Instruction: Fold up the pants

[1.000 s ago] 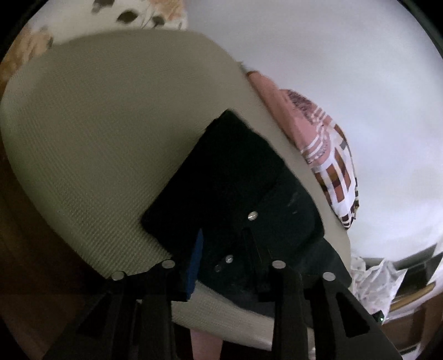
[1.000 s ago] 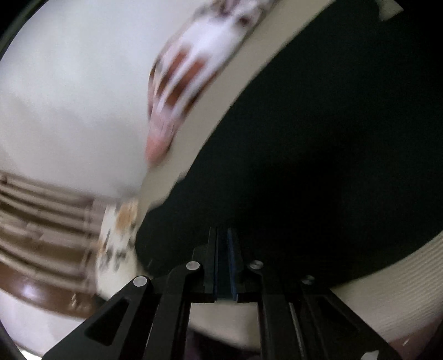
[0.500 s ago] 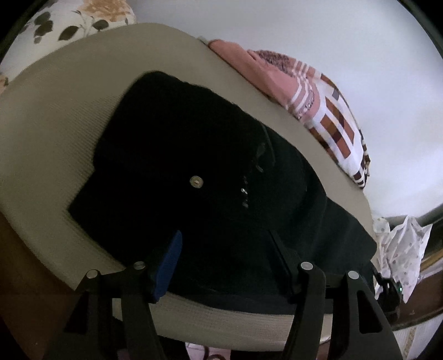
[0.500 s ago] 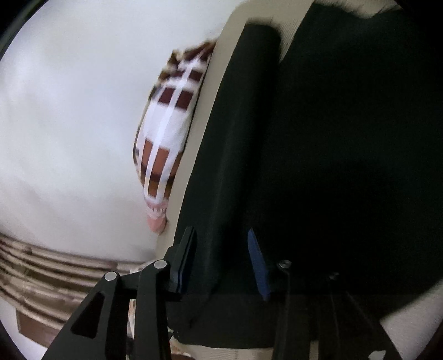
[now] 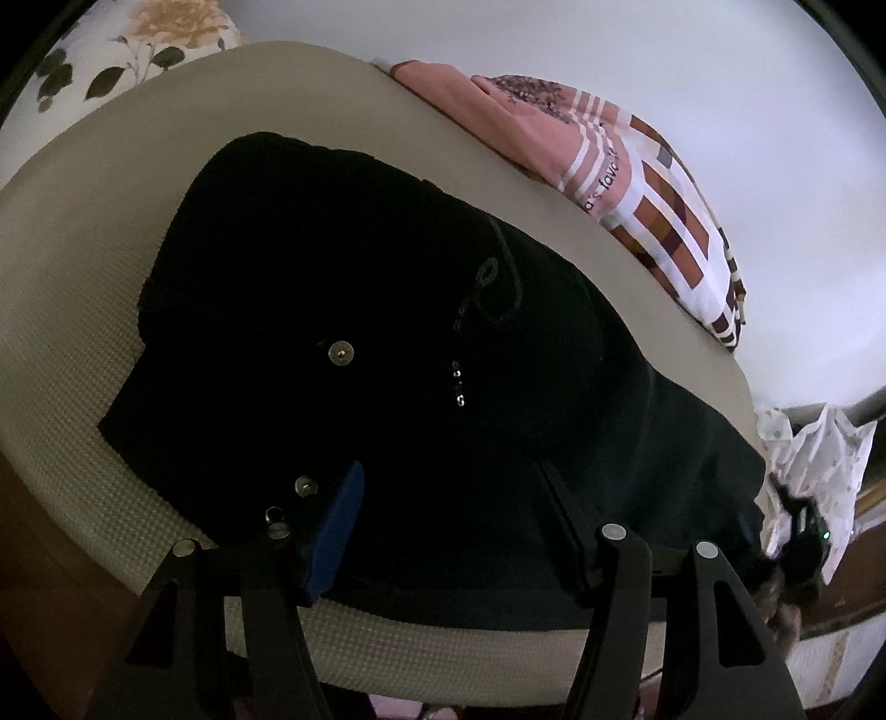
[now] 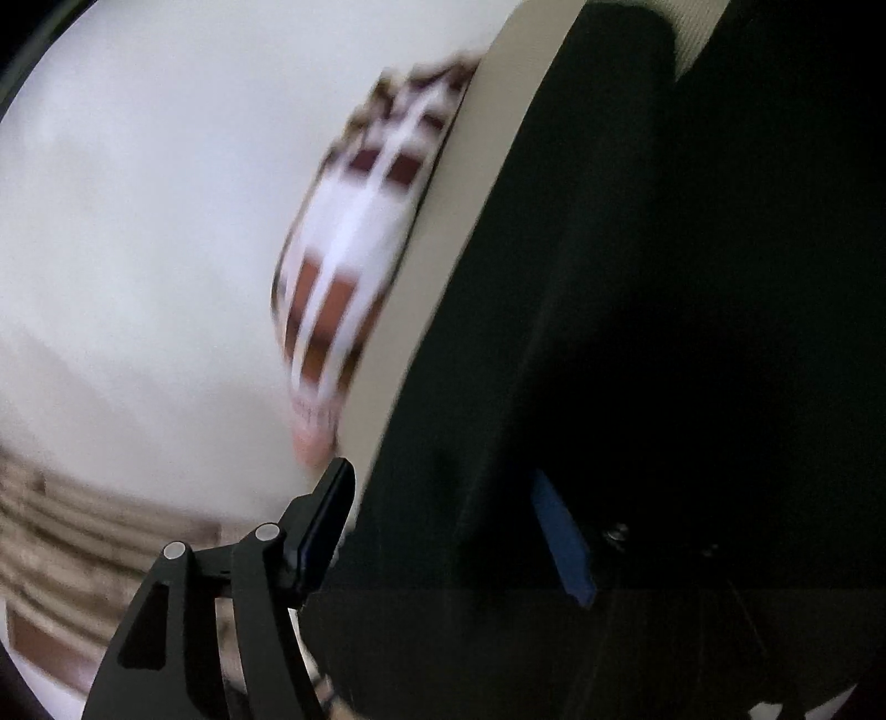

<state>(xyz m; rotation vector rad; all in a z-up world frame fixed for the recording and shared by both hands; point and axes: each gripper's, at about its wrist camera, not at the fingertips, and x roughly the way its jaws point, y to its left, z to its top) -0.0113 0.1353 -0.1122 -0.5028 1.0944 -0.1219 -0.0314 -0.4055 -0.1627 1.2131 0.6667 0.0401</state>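
Checked pillow (image 6: 354, 243) motion-blurred; pants (image 6: 692, 332) cropped right.

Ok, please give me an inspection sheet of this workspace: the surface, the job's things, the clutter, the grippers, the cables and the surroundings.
Surface: beige textured mat, round-edged, under the garment.
Job's things: black pants lie folded on the mat, metal button and drawstring facing up.
Clutter: pink and brown patterned cloth at the mat's far edge; white dotted fabric to the right.
Grippers: left gripper open, over the pants' near edge, gripping nothing; right gripper open, over the dark fabric.
Cables: nothing seen.
Surroundings: white wall; floral fabric at the far left; right view blurred.
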